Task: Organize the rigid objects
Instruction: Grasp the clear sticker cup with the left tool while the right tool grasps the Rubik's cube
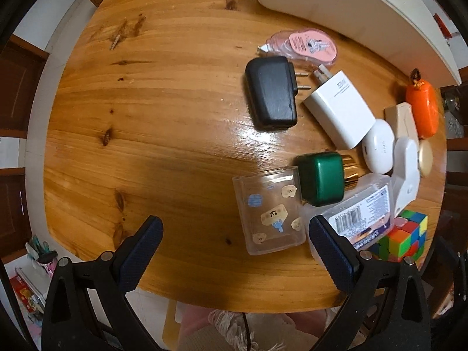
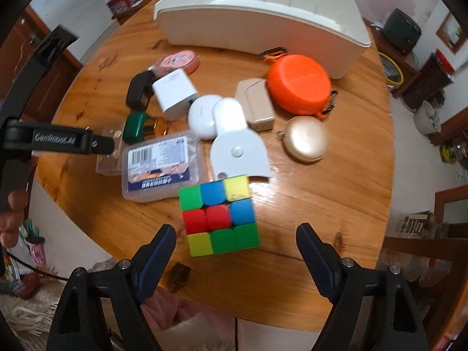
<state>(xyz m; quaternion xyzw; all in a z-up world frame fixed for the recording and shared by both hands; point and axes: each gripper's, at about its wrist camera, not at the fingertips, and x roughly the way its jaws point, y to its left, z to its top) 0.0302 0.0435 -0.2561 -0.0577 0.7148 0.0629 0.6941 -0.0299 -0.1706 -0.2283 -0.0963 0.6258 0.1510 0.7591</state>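
Multicoloured cube (image 2: pixel 220 215) is seen on the wooden surface (image 2: pixel 321 204), directly ahead of the right tongs (image 2: pixel 236 248), centred between their wide-spread, empty fingers. The left tongs (image 1: pixel 235 242), also wide and empty, are placed farther off, beside the clear box (image 1: pixel 269 210).

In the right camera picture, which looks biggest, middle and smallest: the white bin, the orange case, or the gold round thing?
1. White bin, biggest by far.
2. Orange case.
3. Gold round thing, smallest, even though it lies nearer the camera.
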